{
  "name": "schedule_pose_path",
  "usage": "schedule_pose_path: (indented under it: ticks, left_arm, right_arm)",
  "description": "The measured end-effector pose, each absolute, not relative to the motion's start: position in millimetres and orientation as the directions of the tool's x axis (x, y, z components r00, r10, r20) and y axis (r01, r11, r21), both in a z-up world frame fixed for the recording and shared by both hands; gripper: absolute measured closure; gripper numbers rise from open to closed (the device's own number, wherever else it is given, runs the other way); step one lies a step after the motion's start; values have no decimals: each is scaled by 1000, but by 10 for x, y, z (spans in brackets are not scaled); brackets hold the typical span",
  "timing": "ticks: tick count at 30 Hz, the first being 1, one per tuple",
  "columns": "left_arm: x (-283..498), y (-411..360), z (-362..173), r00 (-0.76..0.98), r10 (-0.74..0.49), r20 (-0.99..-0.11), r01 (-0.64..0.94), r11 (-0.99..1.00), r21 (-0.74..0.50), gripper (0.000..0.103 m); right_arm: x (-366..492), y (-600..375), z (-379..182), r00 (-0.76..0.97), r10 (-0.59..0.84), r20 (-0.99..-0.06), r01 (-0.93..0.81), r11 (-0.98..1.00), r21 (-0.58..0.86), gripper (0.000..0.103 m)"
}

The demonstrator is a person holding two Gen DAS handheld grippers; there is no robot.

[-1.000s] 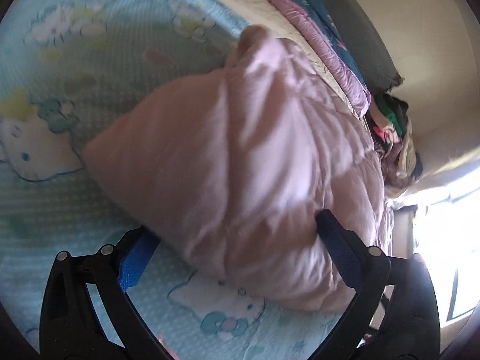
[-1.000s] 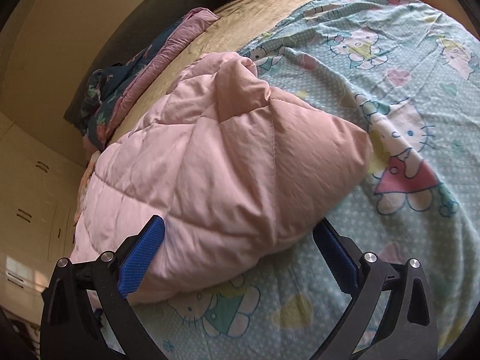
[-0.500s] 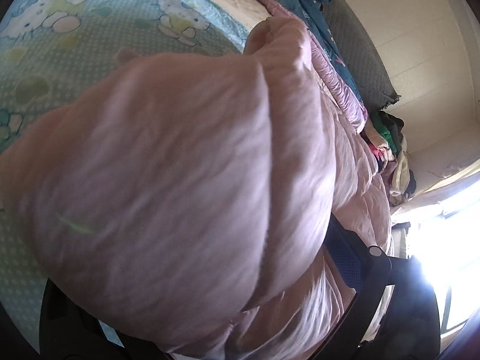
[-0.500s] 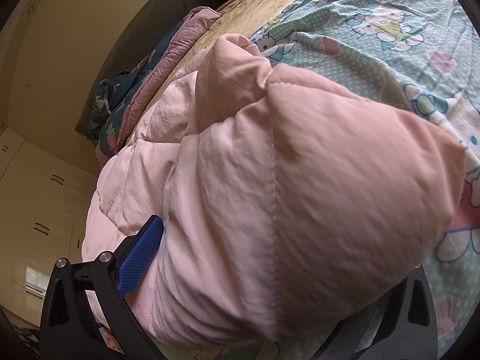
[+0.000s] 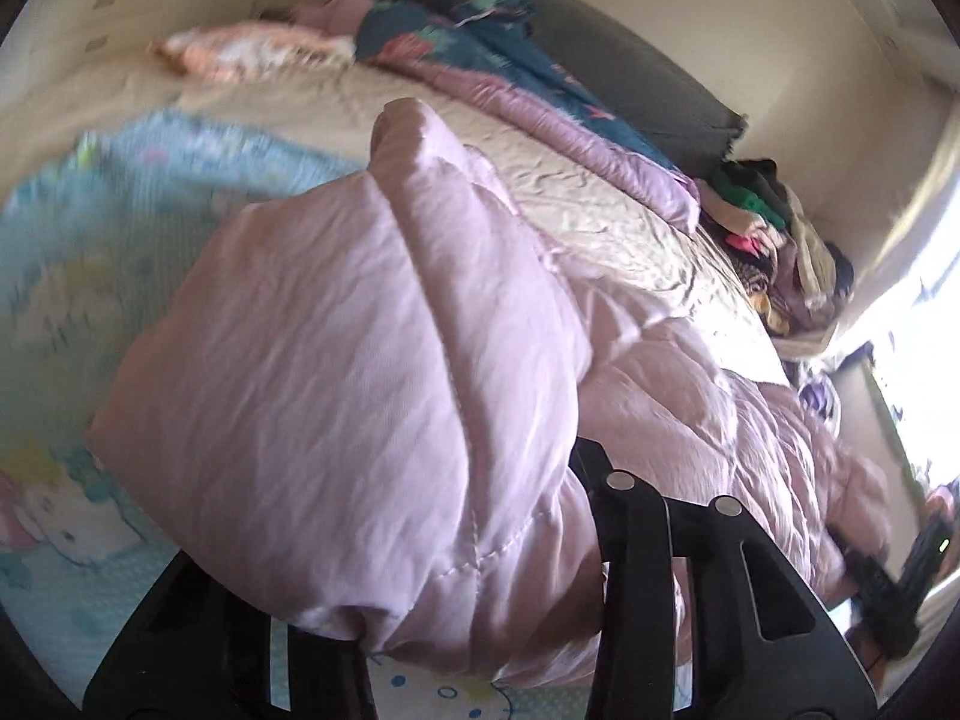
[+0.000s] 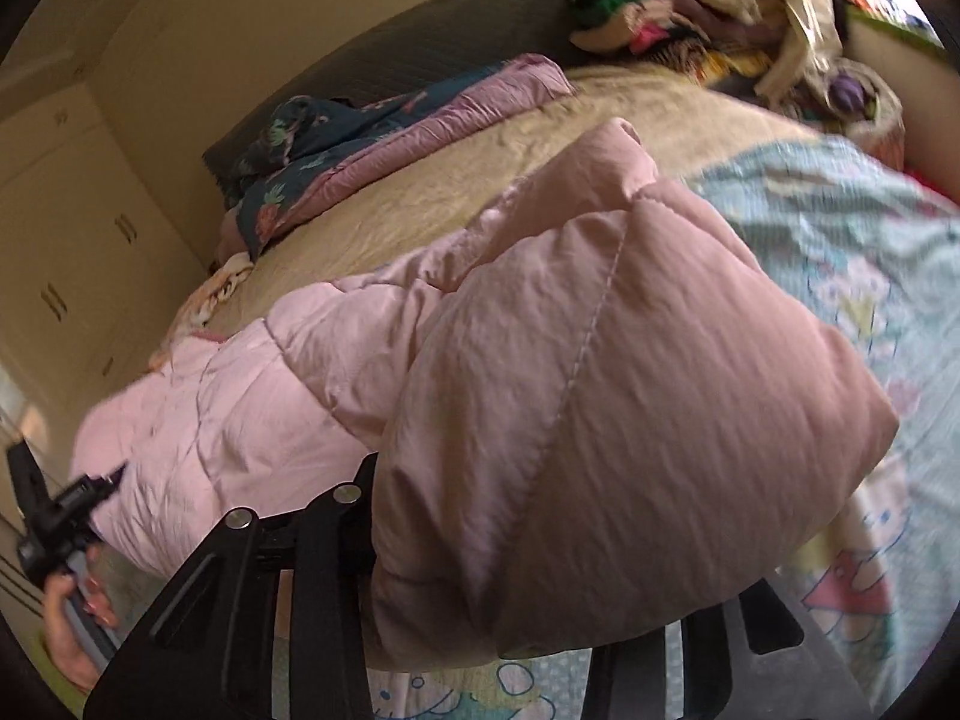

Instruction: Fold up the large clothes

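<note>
A puffy pink quilted garment (image 5: 360, 360) lies across the bed, with one folded end raised off the sheet. In the left wrist view, my left gripper (image 5: 420, 546) is closing its jaws on a thick bunch of this fabric. Only its right finger (image 5: 630, 540) shows past the cloth. In the right wrist view, my right gripper (image 6: 540, 546) is likewise closing on the same garment (image 6: 600, 390), which covers its fingertips. The fabric is pinched and hangs from both grippers. Each view shows the other gripper at its edge: the right gripper (image 5: 900, 588), and the left gripper (image 6: 54, 516) in a hand (image 6: 66, 618).
The bed carries a light blue cartoon-cat sheet (image 6: 840, 252) and a beige quilt (image 5: 600, 198). A dark floral blanket with purple lining (image 5: 510, 78) lies by the dark headboard (image 6: 420, 48). A heap of clothes (image 6: 690, 6) fills the far corner. Wardrobe doors (image 6: 72, 228) stand beside the bed.
Both grippers stood open around the garment's end; now their jaws have come together on it. Both have risen and rolled, lifting the bunched fabric off the sheet.
</note>
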State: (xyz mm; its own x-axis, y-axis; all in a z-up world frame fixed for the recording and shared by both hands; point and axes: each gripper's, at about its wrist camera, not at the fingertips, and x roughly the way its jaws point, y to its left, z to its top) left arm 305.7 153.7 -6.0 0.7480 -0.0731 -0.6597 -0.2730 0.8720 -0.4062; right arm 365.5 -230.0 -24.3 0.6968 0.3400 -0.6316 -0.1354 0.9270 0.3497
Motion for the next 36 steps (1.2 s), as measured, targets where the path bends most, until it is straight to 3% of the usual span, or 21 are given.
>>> schedule_pose_path:
  ticks: [8,20,36]
  left_arm:
    - [2780,1467,255,766,-63,-640,-235,899,-370,73]
    - [2200,1420,441,774,-91,-627,-194,908,-372,73]
    - [1548,1385,276,767,-100,-633,-179,915,-361,73]
  right_arm:
    - [3287,-2109,256,729,335,-597,-262,942,209,72]
    - [2569,-2239,401,719,354,-598,-275,935,223,72]
    - [1859,-2286,296,713,339,-614,-261,941,217,72]
